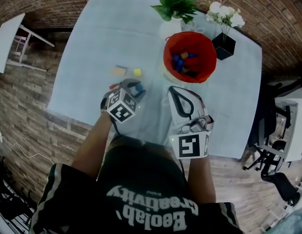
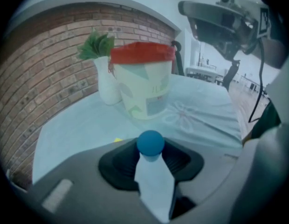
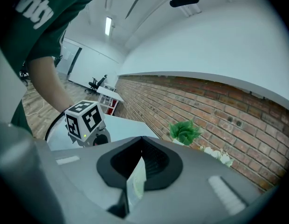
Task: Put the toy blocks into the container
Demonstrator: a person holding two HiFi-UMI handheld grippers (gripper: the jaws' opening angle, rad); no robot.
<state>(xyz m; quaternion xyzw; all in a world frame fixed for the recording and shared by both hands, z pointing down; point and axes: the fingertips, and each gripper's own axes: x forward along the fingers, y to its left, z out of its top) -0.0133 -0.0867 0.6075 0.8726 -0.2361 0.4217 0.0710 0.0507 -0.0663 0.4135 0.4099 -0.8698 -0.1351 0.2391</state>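
Observation:
The container (image 1: 166, 57) has a red lining and stands at the far side of the table, with several coloured blocks inside. In the left gripper view the container (image 2: 143, 85) rises ahead beyond the jaws. My left gripper (image 1: 134, 90) is low over the cloth, shut on a round blue block (image 1: 139, 87) that sits at its jaw tips (image 2: 150, 142). A yellow block (image 1: 137, 72), a tan block (image 1: 119, 71) and a small red piece (image 1: 113, 86) lie loose just beyond it. My right gripper (image 1: 176, 92) hovers beside it, tilted upward, its jaws shut with nothing in them (image 3: 137, 171).
The table (image 1: 83, 57) wears a pale blue cloth. A green plant in a white pot (image 1: 174, 6) and white flowers in a black vase (image 1: 224, 43) stand close by the container. An office chair (image 1: 275, 167) is on the floor to the right, brick wall to the left.

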